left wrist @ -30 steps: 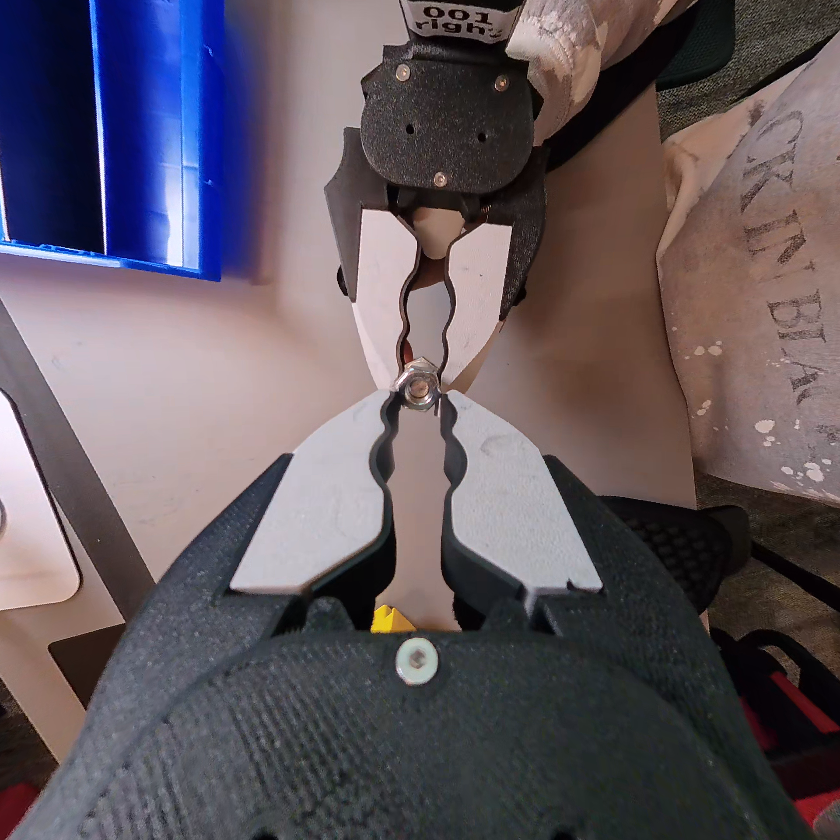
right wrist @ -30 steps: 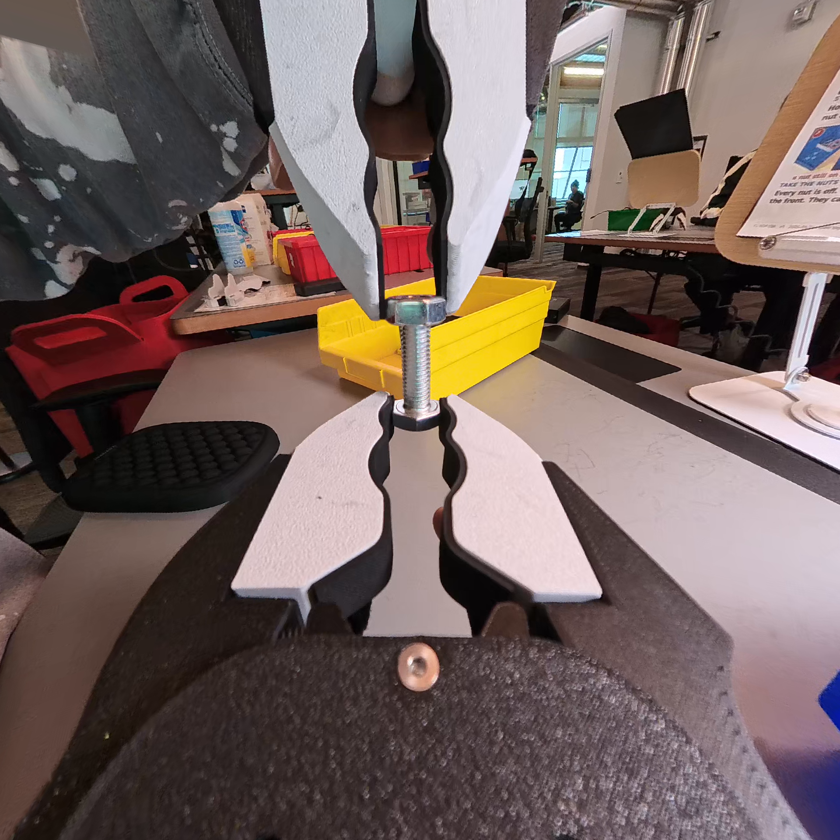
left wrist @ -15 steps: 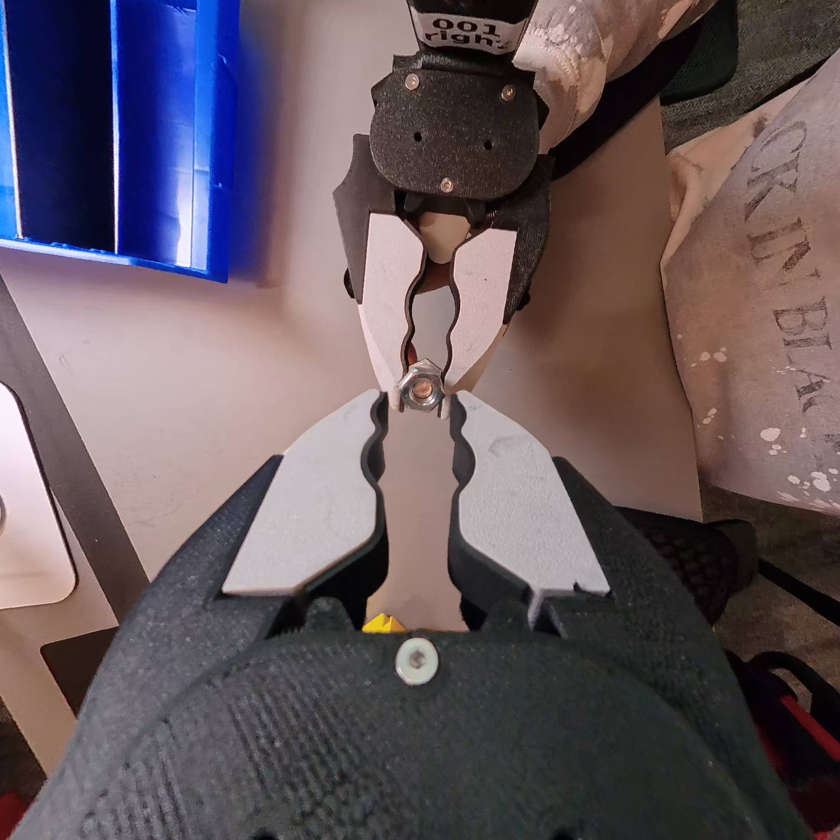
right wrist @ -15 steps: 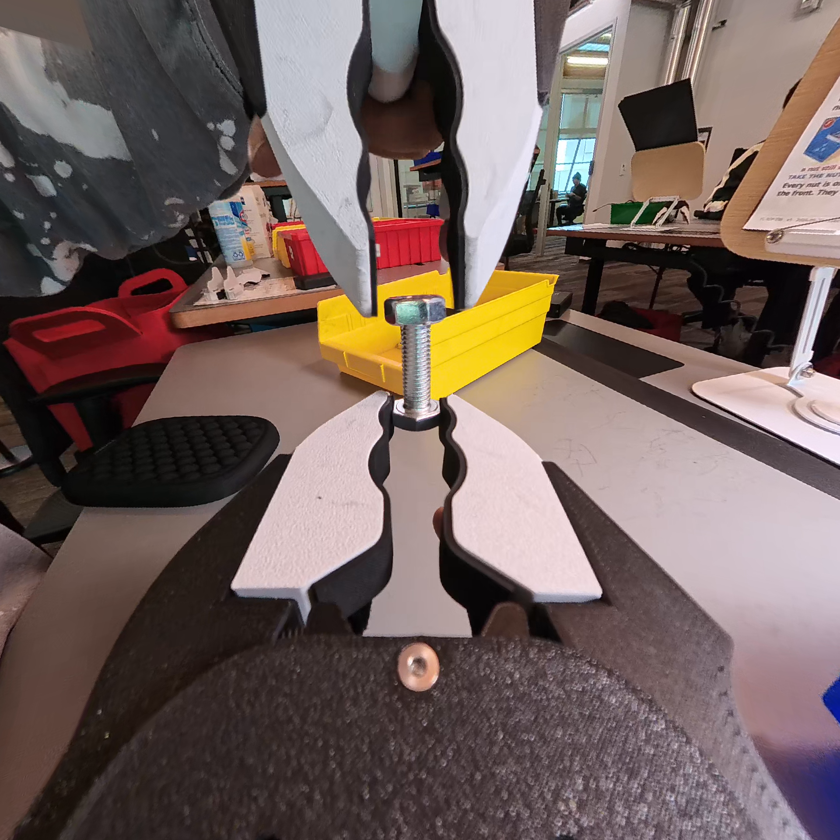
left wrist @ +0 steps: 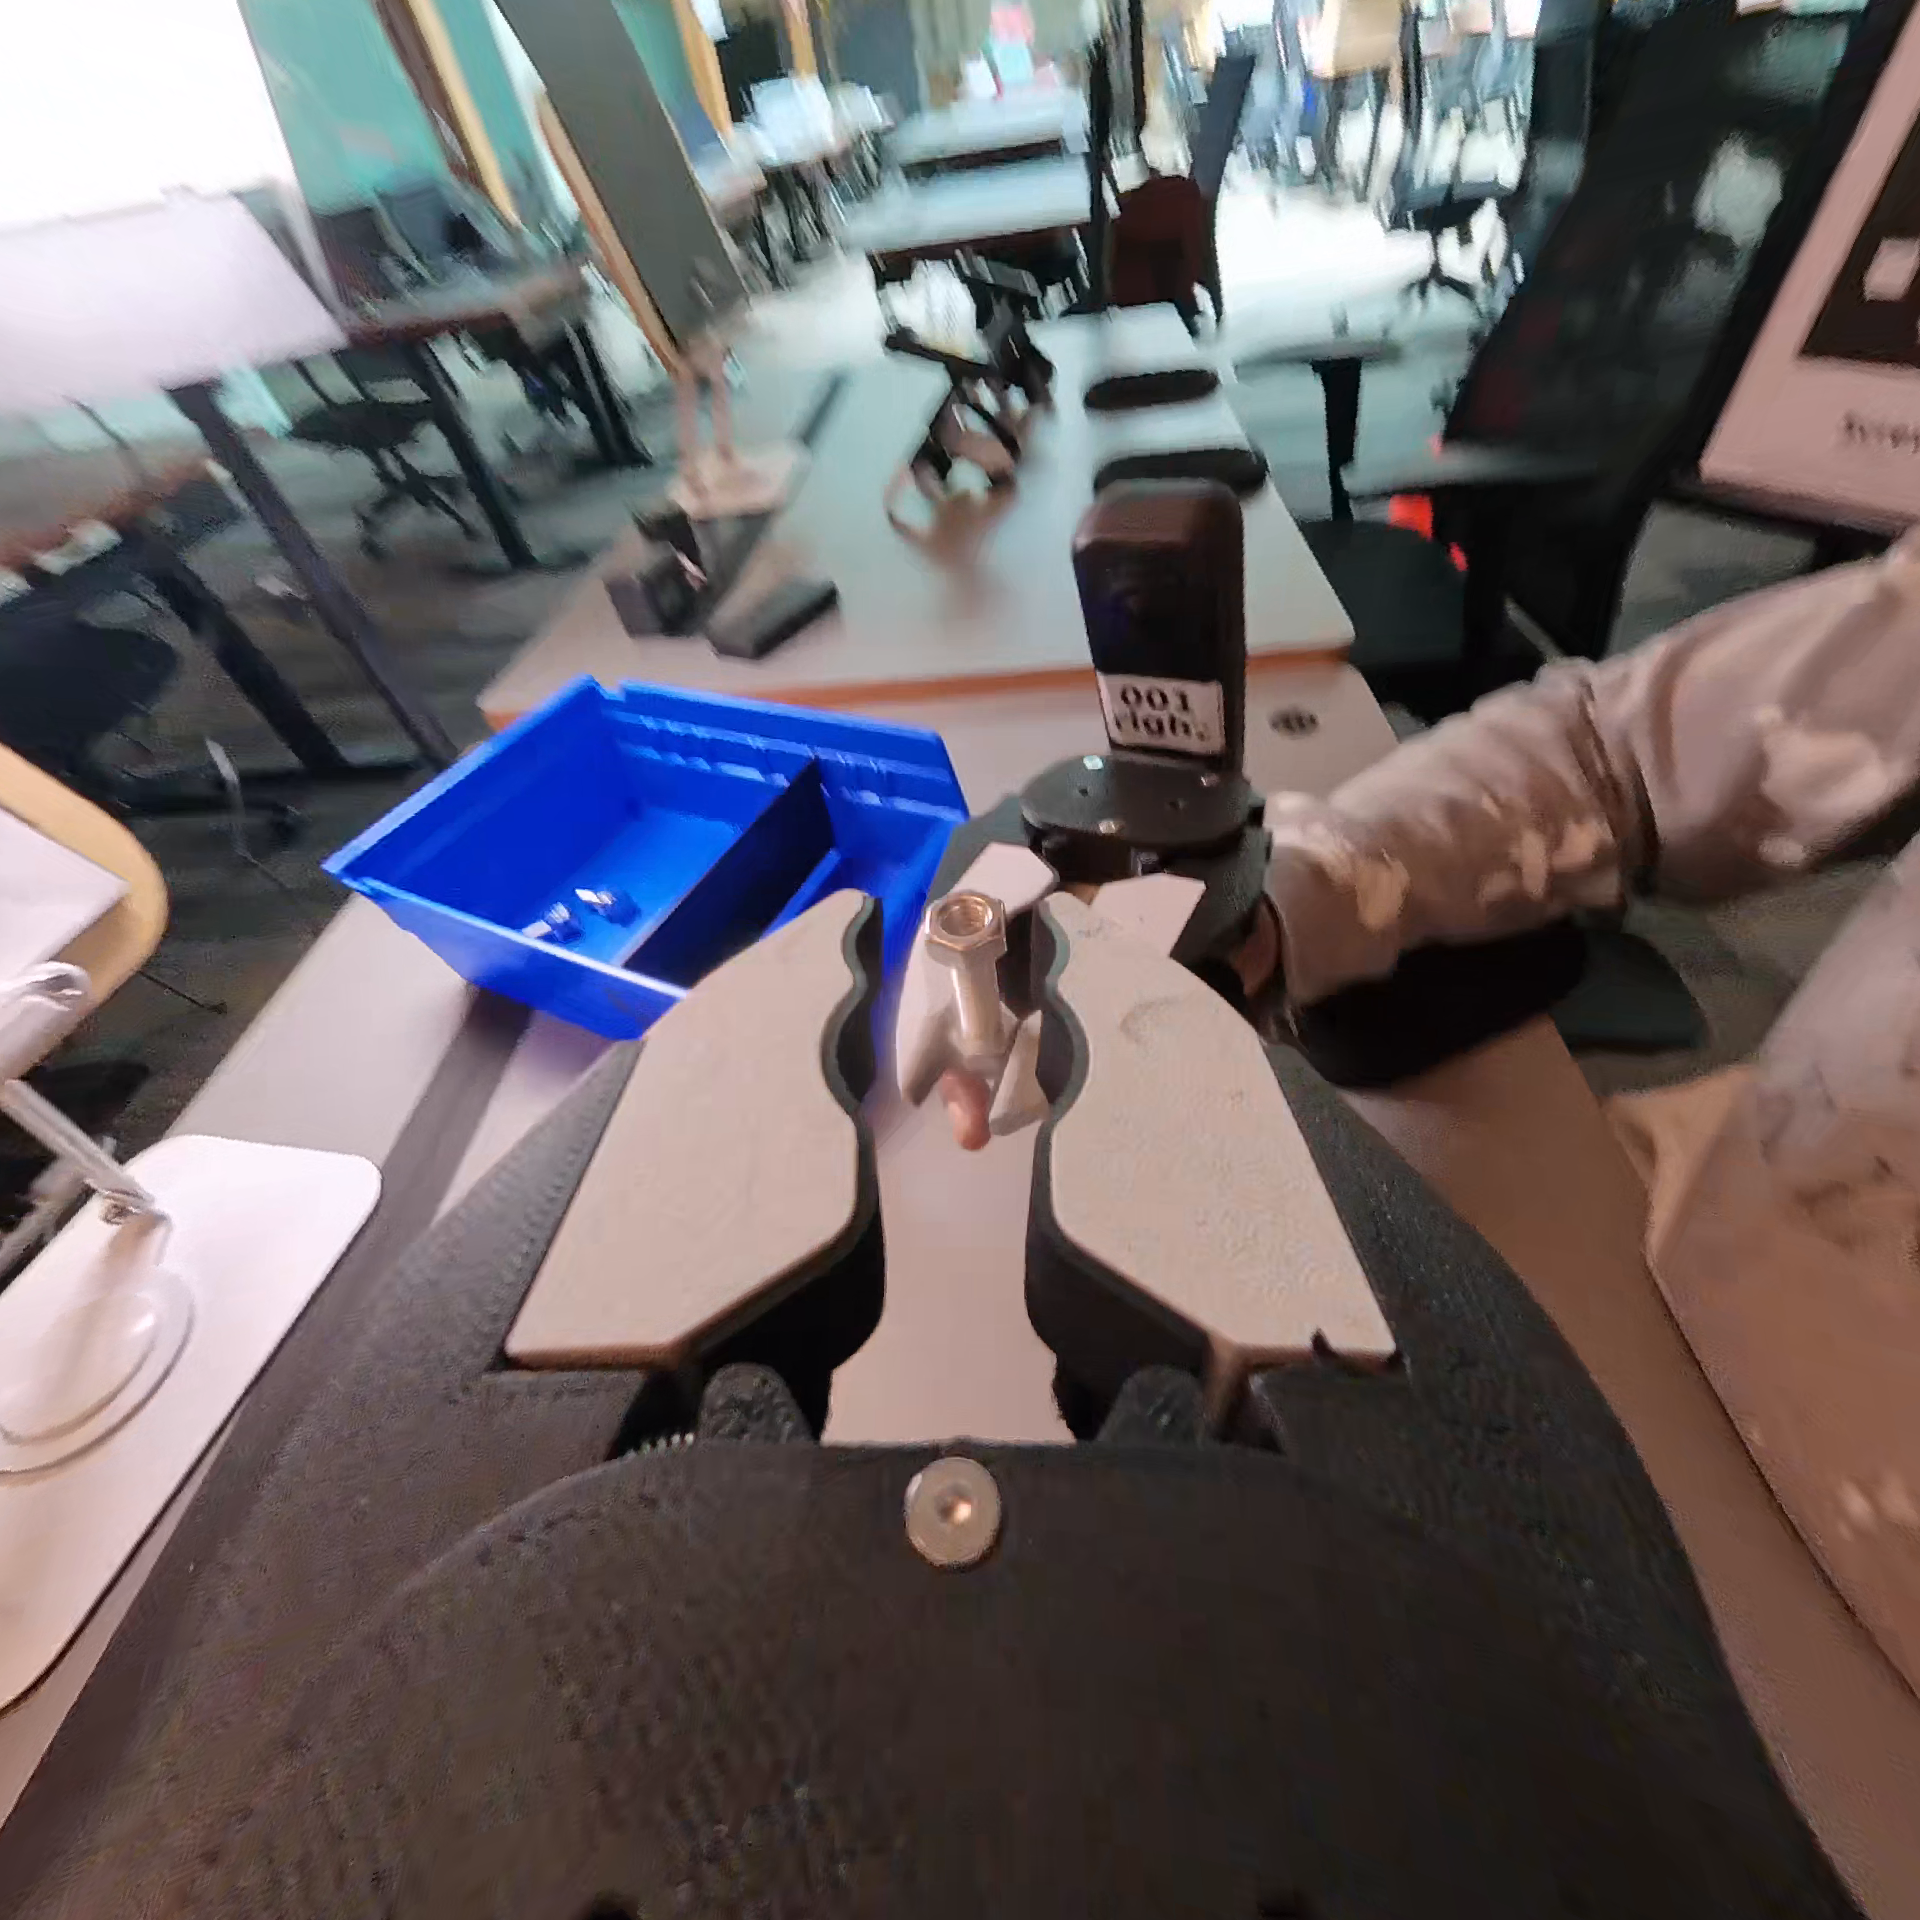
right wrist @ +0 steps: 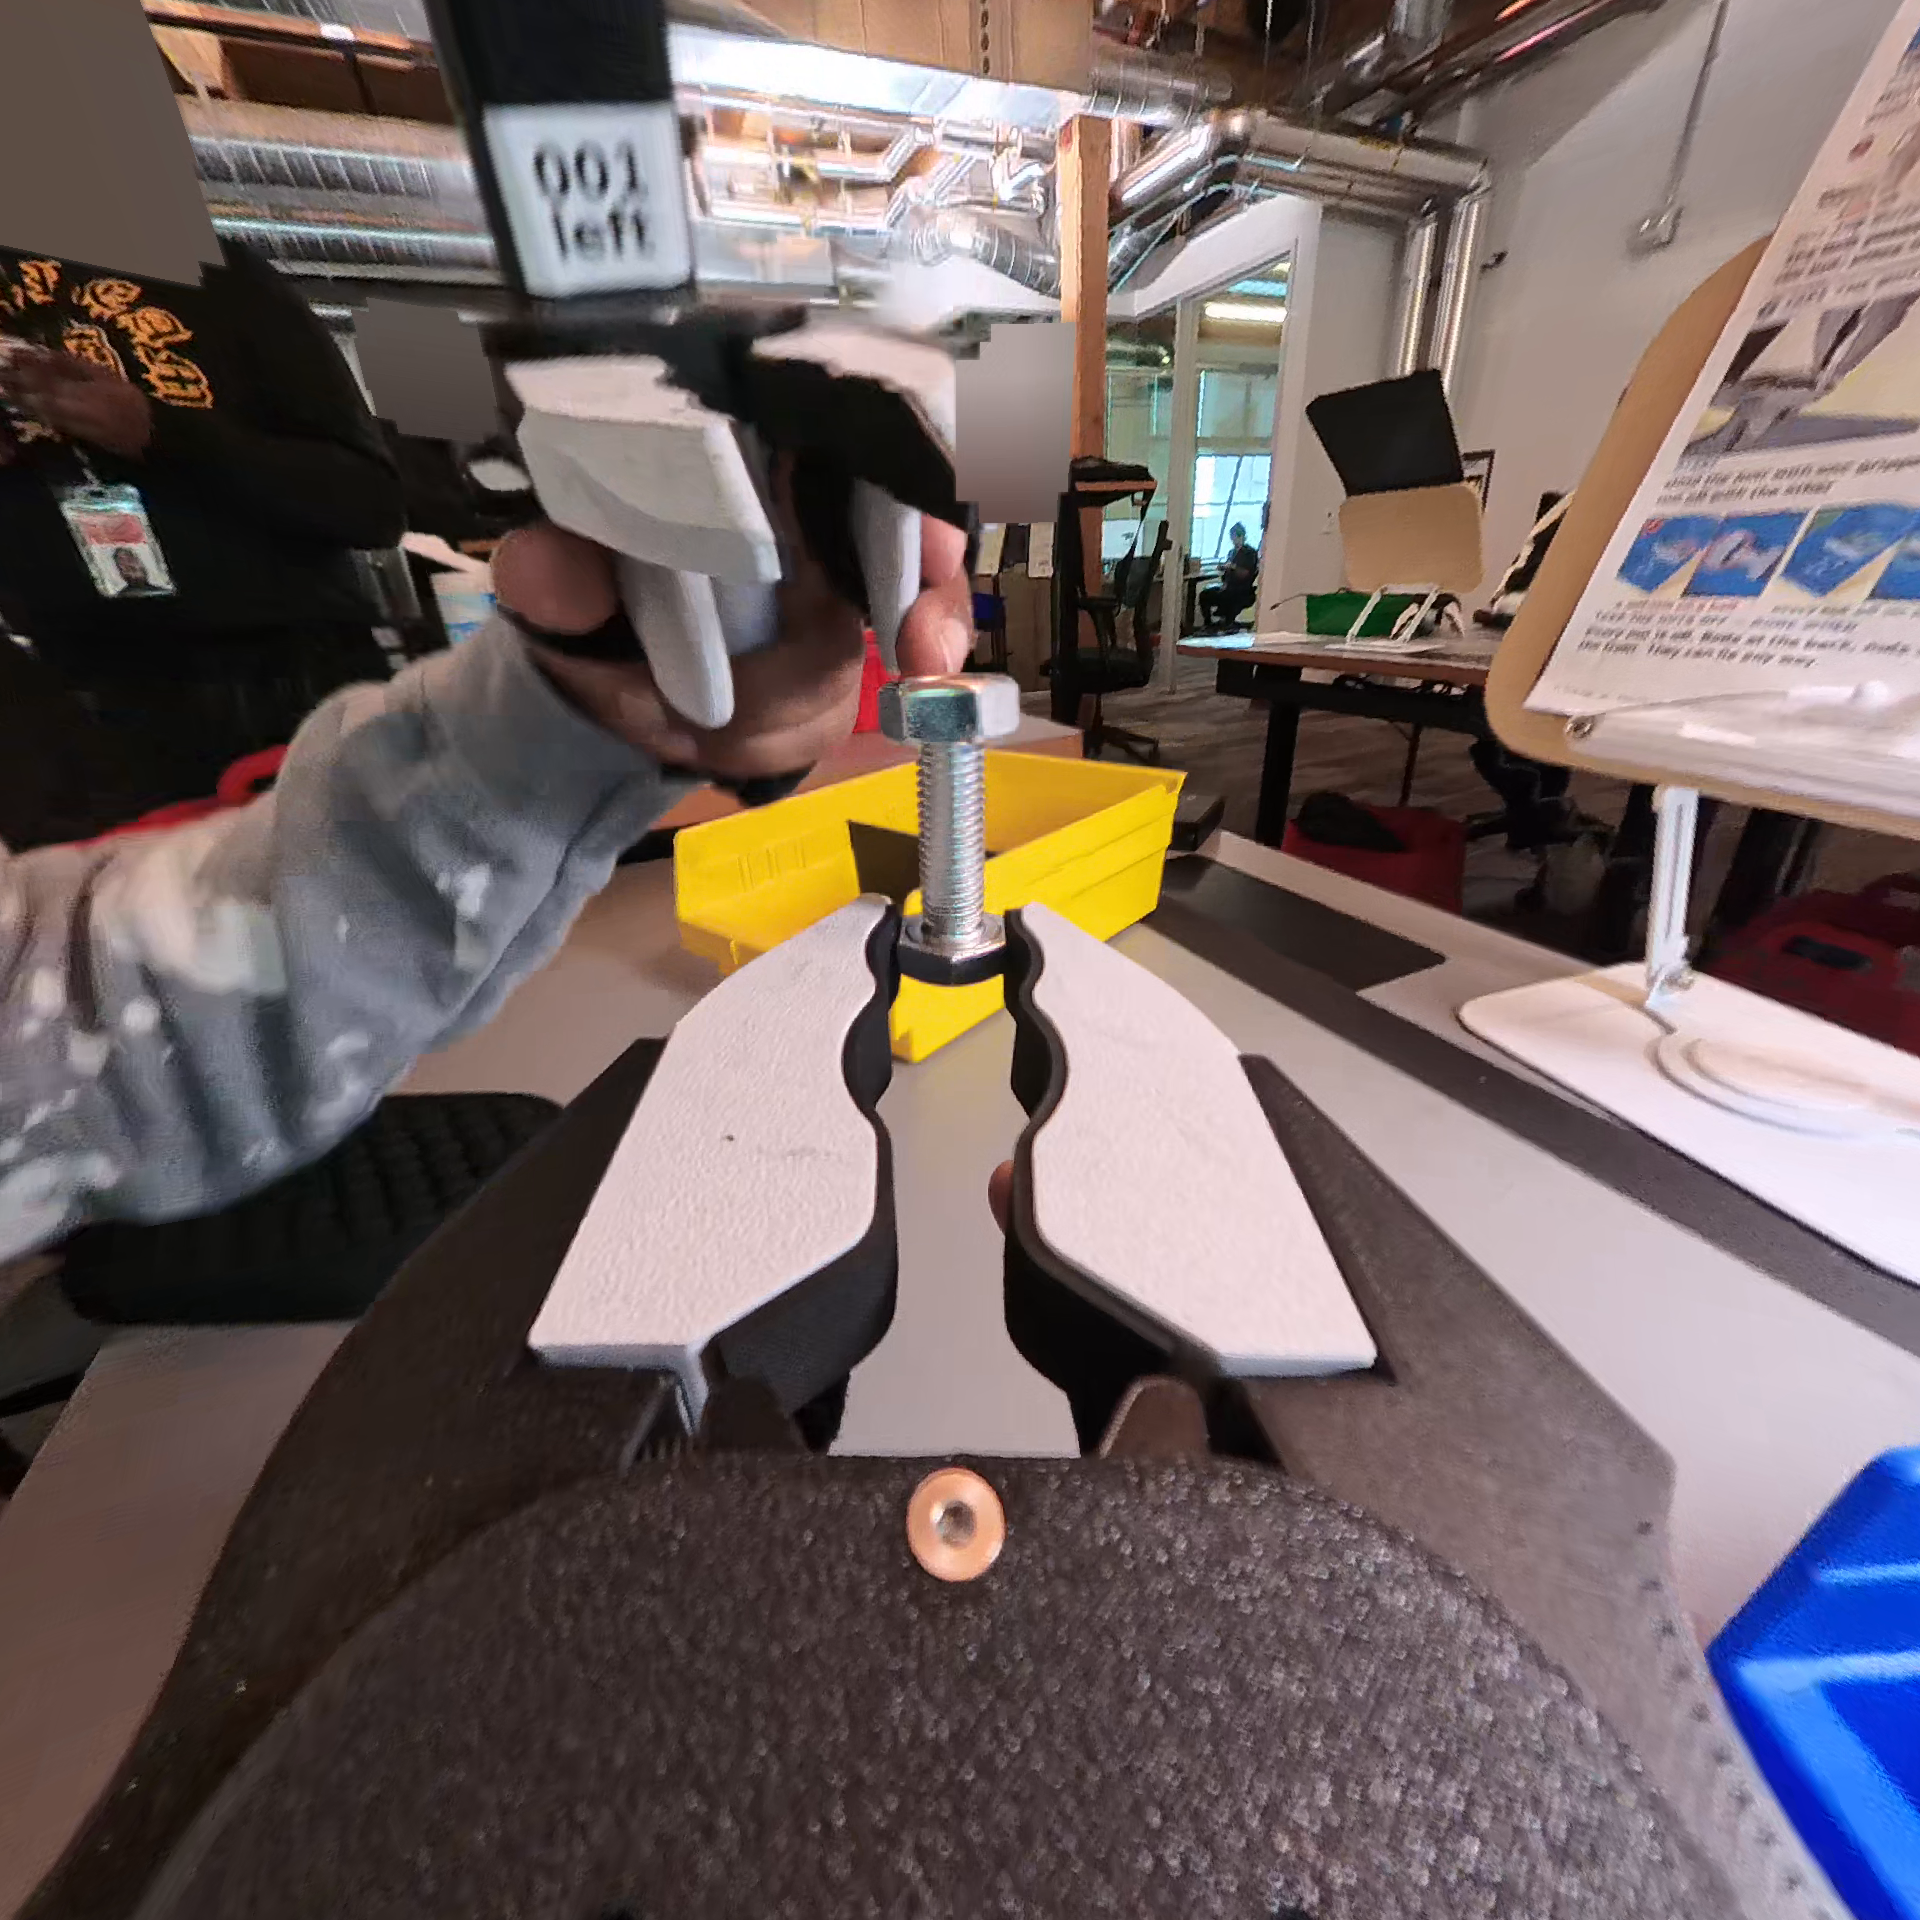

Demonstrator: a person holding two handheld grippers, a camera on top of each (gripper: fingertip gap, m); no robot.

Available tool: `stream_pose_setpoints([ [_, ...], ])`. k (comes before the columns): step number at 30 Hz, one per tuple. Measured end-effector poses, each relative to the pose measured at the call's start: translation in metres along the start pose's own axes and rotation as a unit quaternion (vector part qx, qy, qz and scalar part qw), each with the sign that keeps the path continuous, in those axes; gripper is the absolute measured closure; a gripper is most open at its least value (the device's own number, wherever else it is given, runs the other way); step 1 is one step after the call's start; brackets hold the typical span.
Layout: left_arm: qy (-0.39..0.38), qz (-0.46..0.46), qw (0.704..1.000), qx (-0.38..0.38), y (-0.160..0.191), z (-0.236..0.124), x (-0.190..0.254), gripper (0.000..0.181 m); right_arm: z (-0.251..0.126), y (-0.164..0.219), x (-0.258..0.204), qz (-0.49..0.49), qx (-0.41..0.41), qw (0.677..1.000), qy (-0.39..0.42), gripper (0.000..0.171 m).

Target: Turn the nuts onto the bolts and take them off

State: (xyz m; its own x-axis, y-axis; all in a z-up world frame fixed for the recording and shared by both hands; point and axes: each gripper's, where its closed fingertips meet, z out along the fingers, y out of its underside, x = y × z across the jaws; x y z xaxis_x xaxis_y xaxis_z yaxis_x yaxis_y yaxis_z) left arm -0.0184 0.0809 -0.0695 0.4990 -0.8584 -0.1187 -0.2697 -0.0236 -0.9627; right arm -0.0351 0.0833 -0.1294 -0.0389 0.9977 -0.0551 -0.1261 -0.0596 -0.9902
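The right tool (right wrist: 951,951) is clenched on the nut (right wrist: 951,961), holding the bolt (right wrist: 951,821) upright above the counter (right wrist: 1558,1247) so its head is reachable. The left tool (left wrist: 956,997) is released around the bolt, gripping nothing, probably re-gripping for another turn.

The left wrist view looks forward and slightly down along its own jaws, across the counter (left wrist: 343,997) toward the blue bin (left wrist: 582,883). The right wrist view looks level along its jaws toward the yellow bin (right wrist: 1081,831). Both sit close to the bolt (right wrist: 951,821), which they share.
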Motion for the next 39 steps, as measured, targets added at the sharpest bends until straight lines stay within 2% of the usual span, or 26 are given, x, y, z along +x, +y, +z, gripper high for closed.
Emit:
stream_pose_setpoints([
  [5, -0.09, -0.043, 0.987, 0.129, -0.029, -0.021, -0.025, 0.154, 0.017, -0.041, 0.01, -0.008, 0.026, 0.999, 0.017, 0.153],
  [11, -0.141, -0.064, 0.974, 0.168, -0.031, -0.041, -0.042, 0.153, 0.043, -0.072, 0.014, -0.003, 0.051, 0.998, 0.022, 0.153],
  [21, -0.138, -0.076, 0.97, 0.183, -0.028, -0.039, -0.042, 0.156, 0.045, -0.054, 0.015, 0.015, 0.05, 0.999, 0.012, 0.153],
  [39, -0.133, -0.076, 0.971, 0.182, -0.024, -0.032, -0.039, 0.158, 0.049, -0.05, 0.002, 0.009, 0.052, 0.999, -0.009, 0.153],
])
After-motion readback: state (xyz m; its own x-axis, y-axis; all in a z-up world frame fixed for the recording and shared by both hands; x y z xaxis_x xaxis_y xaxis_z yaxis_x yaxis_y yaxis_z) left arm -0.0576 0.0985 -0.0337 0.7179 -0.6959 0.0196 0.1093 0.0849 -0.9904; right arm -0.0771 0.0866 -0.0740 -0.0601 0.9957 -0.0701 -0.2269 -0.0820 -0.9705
